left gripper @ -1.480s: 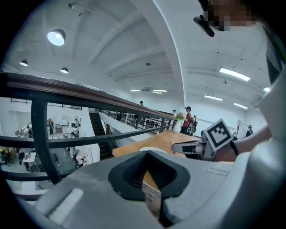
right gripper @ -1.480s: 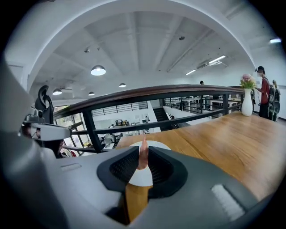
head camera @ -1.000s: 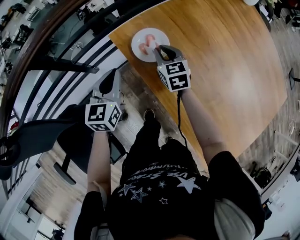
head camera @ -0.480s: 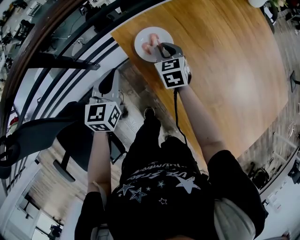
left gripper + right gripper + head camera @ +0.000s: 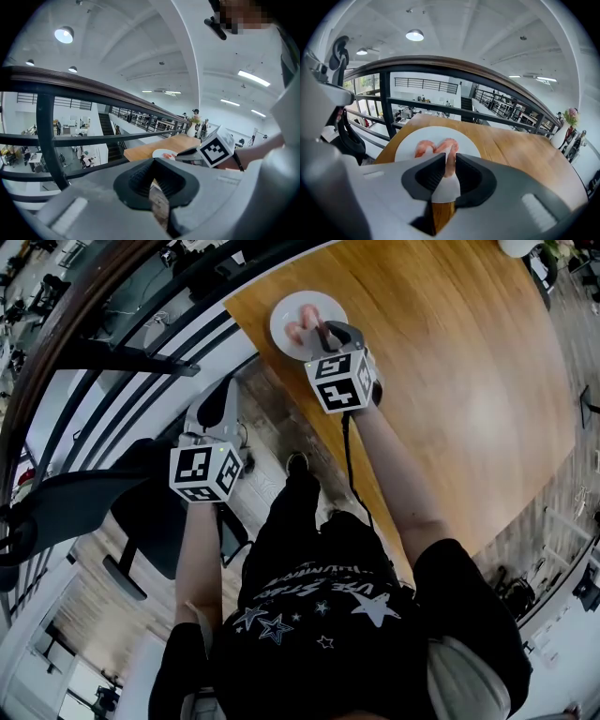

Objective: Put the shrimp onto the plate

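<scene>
The wooden table (image 5: 450, 381) fills the upper right of the head view, and its near corner points toward a dark metal railing (image 5: 112, 362) with a brown top rail. Below, the person's black shirt (image 5: 319, 615) carries white stars and arched white lettering; only "STAR" reads with any surety, and the line under it is too warped to make out. A dark office chair (image 5: 141, 521) stands on the floor to the left, off the table.

The left gripper (image 5: 154, 161) hangs over the floor beside the railing, well apart from the table. Its jaws are drawn together with nothing between them. Its cube shows black-and-white square patterns and no letters, as does the cube on the right gripper (image 5: 450, 158).

The right gripper reaches over the table's corner, above the near rim of a round white plate (image 5: 436, 133). Its jaws are clamped on the tail end of a pink shrimp (image 5: 449, 149), which curves up out of the jaws over the plate. Whether that shrimp rests on the plate cannot be told. A second shrimp (image 5: 423, 149) lies on the plate just left of it, touching it at the top. Nothing else is on the plate.
</scene>
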{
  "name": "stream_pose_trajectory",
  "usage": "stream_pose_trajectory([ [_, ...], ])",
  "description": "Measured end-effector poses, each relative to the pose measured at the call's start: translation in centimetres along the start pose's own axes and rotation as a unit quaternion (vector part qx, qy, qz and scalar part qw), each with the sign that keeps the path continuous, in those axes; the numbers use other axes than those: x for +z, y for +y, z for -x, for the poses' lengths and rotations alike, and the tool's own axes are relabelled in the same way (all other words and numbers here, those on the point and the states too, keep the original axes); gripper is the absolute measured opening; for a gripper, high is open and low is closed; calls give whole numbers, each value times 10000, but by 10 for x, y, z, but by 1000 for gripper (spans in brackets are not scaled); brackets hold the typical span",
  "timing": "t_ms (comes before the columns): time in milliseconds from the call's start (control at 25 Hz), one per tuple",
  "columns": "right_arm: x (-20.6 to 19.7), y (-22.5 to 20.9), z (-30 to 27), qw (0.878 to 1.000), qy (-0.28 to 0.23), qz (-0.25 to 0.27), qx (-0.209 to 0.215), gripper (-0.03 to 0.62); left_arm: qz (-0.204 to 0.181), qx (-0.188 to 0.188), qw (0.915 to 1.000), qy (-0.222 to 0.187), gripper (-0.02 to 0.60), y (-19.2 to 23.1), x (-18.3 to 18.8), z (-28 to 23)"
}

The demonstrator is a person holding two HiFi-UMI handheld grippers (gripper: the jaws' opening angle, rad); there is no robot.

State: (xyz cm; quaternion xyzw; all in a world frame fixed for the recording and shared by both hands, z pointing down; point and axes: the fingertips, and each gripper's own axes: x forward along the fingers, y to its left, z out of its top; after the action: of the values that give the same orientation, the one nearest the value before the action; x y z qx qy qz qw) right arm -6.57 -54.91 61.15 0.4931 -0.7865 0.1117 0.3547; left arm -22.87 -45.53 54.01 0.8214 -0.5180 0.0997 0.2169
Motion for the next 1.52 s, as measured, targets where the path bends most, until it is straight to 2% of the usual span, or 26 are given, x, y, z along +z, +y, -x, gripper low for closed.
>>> stream_pose_trajectory([
  [280,-2,-2,-1,9996,-64,-271,37,72,17,-9,10000,8,2,-2,-5,4],
  [560,-6,-4,-1,9970,-84,-762,115,74,71,25,10000,-22,2,4,-4,8],
  [680,-7,-5,-1,9962,-148,-841,178,114,67,27,10000,-42,2,3,-3,9],
  [880,-5,-7,8,9952,-296,-923,147,115,72,32,10000,-54,2,-1,-3,13],
  [1200,0,-2,42,9942,-480,-946,174,113,52,69,9998,-169,2,-13,2,32],
  [1520,-1,-3,102,9923,-758,-957,215,85,17,95,9993,-375,2,-48,7,62],
])
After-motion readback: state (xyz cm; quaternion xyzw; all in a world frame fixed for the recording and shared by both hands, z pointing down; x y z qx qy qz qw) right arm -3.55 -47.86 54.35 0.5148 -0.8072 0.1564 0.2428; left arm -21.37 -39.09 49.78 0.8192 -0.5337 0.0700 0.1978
